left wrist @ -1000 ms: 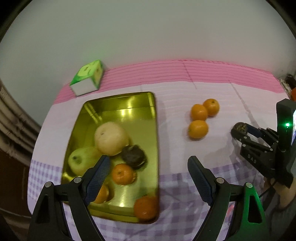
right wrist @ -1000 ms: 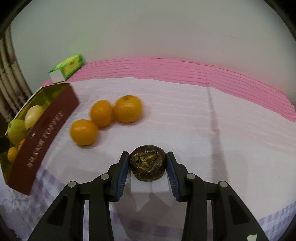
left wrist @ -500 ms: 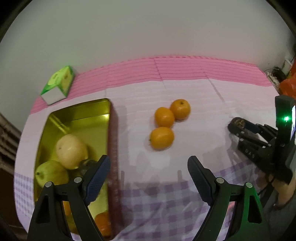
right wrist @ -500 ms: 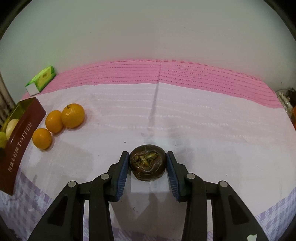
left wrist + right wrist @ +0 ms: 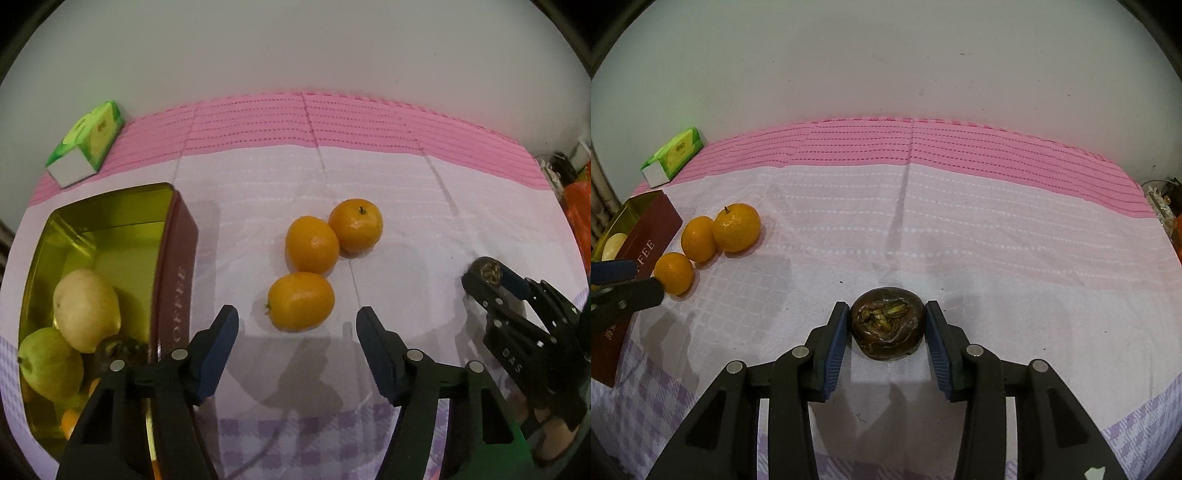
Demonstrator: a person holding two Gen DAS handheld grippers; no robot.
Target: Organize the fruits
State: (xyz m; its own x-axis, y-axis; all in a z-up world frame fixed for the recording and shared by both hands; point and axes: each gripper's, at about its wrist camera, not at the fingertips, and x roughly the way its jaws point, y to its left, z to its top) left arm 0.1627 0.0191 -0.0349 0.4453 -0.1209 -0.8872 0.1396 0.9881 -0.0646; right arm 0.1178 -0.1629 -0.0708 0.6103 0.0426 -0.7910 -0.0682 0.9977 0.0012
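Standing by the table, I see the left gripper (image 5: 296, 315) tipped down over the nearest orange (image 5: 301, 301). Its jaws have just been closing but are not yet on the fruit; the orange sits just ahead of the tips, untouched. Two more oranges (image 5: 312, 243) (image 5: 355, 229) crowd it at about 12 and 1 o'clock, the middle one touching it or nearly so. The gold tin (image 5: 177, 266), with a yellow fruit (image 5: 86, 308) and a green pear (image 5: 50, 363) inside, stands at its 9 o'clock.

Well off at the oranges' 3 o'clock, the right gripper (image 5: 886, 314) is closed around a dark fruit (image 5: 886, 328) low over the cloth (image 5: 960, 229), a pad at each side. I cannot tell whether the fruit rests on the cloth.

What worries me:
- If one left pad meets the orange first, the round fruit may squirt away toward 12 o'clock and knock its neighbours apart.
- The left finger on the tin side runs close to the tin's wall, so a drift toward 9 o'clock could catch it and shove the tin.
- The dark fruit looks split and soft on top; a hard squeeze could crush it, and a slack one may let it roll.
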